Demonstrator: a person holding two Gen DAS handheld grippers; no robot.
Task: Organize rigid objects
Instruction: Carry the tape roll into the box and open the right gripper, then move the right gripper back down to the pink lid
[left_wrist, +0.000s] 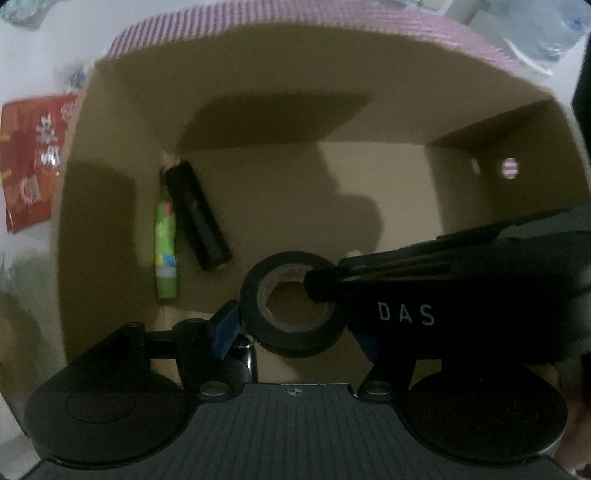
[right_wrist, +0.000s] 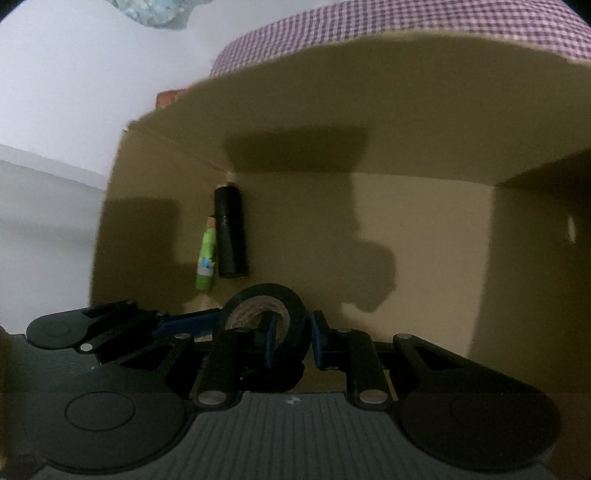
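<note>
A black roll of tape hangs over the floor of an open cardboard box. My left gripper is shut on it across its width, a blue pad on each side. My right gripper comes in from the right and is shut on the roll's wall. In the right wrist view my right gripper has one pad inside the hole of the tape roll and one outside. A black cylinder and a green tube lie side by side on the box floor at the left.
The box stands on a purple checked cloth. A red printed packet lies outside its left wall. The right box wall has a round hole. The middle and right of the box floor are bare cardboard.
</note>
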